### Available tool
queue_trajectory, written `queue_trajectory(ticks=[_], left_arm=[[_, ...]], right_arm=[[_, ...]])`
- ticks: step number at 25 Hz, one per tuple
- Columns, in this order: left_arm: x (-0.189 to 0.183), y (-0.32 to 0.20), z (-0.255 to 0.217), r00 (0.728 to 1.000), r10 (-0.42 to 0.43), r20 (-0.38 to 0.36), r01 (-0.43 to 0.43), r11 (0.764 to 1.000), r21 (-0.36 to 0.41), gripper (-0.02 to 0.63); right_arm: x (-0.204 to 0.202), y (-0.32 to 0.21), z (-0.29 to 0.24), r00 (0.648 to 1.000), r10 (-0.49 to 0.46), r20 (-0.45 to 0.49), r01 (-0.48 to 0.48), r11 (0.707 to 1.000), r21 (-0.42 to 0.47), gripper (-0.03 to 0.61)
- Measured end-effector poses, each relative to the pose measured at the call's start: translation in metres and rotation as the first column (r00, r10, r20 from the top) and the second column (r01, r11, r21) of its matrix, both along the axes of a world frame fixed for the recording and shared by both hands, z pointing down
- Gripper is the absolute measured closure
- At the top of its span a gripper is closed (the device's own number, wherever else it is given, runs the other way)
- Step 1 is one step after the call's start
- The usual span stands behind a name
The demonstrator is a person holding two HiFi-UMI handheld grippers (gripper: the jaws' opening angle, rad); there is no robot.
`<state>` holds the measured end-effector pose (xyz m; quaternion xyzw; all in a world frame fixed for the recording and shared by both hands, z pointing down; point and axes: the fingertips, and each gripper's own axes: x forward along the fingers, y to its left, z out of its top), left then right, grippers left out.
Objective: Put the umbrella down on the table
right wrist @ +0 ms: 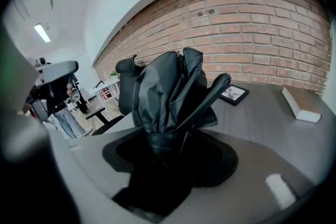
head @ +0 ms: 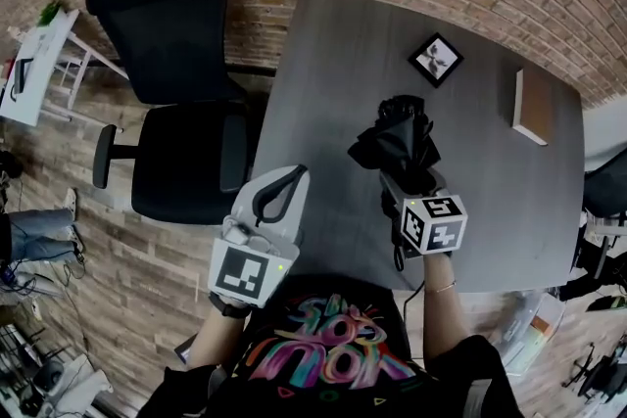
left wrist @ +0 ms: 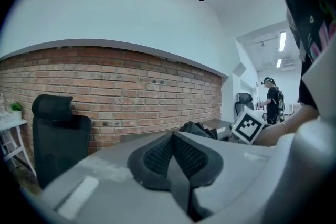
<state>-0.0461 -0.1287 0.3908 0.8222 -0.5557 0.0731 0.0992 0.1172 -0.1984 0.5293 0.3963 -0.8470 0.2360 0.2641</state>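
Grips a folded black umbrella [head: 400, 134] in the right gripper [head: 402, 176], jaws set wide round the bunched cloth near one end, pads pressing it from both sides. Shows the same hold along those jaws in the right gripper view: loose dark folds fanning up and forward out of the grip, with a narrow strip slanting up to the right. Holds it over the middle of the grey table [head: 500, 220], nearer the person than the framed picture [head: 435, 59] and well left of the book [head: 534, 106]. Hard to tell from above whether the far end touches the tabletop or hangs just over it. Carries the marker cube [head: 432, 222] at the near end of the right gripper, with a hand [head: 438, 271] below it at the table's near edge.

Holds the left gripper [head: 294, 177] at the table's near left corner, apart from the umbrella and lower left of it in the head view. Jaws closed and empty there: ribbed pads pressed together in the left gripper view, nothing between them. Points toward the brick wall [left wrist: 131, 92], with the black office chair [head: 186, 147] just beside the table's left edge. Catches, far off in the left gripper view, a person [left wrist: 273, 99] standing in a bright room.
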Motion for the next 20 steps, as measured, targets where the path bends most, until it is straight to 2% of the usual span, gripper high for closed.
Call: queue_trajectory(ticks=[4,20], left_arm=[[-0.003,0.0,0.006,1.0,-0.003,0.005,0.003,1.0,-0.01,0.614],[-0.015,-0.003,0.015,1.0,-0.03,0.006,0.03,0.999,-0.037,0.614]], right_arm=[[-0.002,-0.007,0.03,0.999,-0.009,-0.049,0.007,0.999,-0.044,0.324],[-0.008,-0.013,0.107,0.992,-0.015,-0.128,-0.01,0.981,-0.192,0.318]])
